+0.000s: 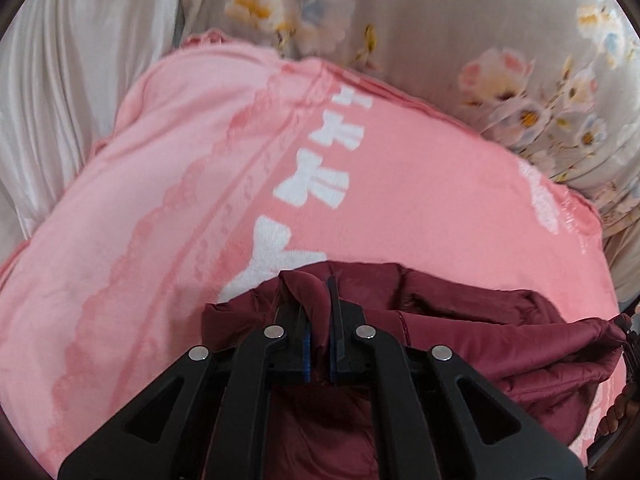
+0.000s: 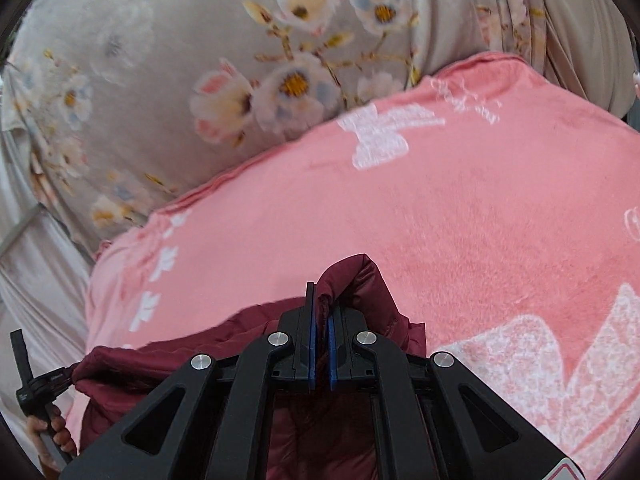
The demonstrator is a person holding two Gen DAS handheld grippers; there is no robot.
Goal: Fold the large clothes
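Two hand-held grippers lift a maroon padded jacket [image 1: 460, 332] above a pink blanket [image 1: 160, 200] with white bows, which covers a bed dressed in a floral sheet [image 1: 480, 20]. The left gripper [image 1: 316, 292] is clenched on a bunched edge of the jacket, and the right gripper [image 2: 322, 300] pinches another gathered edge between its blue pads [image 2: 312, 344]. Held at two points, the garment hangs spread between them over the near edge of the blanket, probably so it can be laid flat for folding. The left wrist view shows the jacket stretching toward the right-hand tool at the picture's edge; the right wrist view alone shows the person's fingers [image 2: 56, 428] around the other tool's handle and the blanket's far corner.
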